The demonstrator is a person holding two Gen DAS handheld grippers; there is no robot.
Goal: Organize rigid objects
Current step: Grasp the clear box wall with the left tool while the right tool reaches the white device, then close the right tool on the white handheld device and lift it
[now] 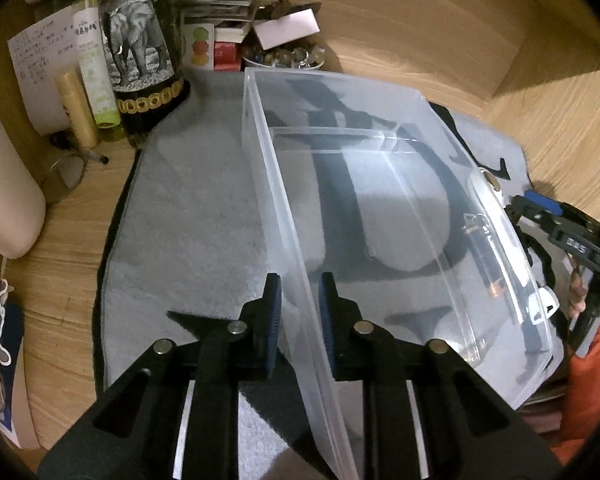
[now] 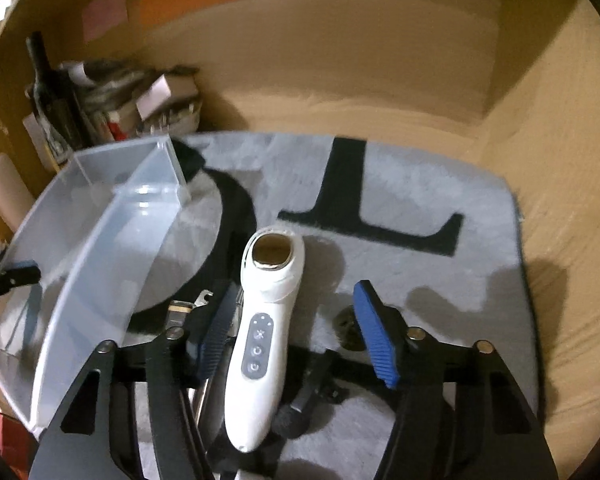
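A clear plastic bin (image 1: 380, 216) stands on the grey mat (image 1: 196, 216). My left gripper (image 1: 299, 320) is shut on the bin's near wall, one finger inside and one outside. The bin also shows at the left of the right wrist view (image 2: 100, 232). A white handheld device (image 2: 264, 320) with a round head and grey buttons lies on the mat between the fingers of my right gripper (image 2: 296, 336), which is open around it. A metal clip-like tool (image 2: 184, 308) and a dark brush-like thing (image 2: 296, 416) lie beside the device.
An elephant-print tin (image 1: 140, 52), bottles (image 1: 96, 60), papers and a bowl of marbles (image 1: 284, 56) crowd the back left of the wooden desk (image 1: 420, 20). A small coin-like disc (image 2: 348, 328) lies on the mat. The mat has black letters (image 2: 360, 208).
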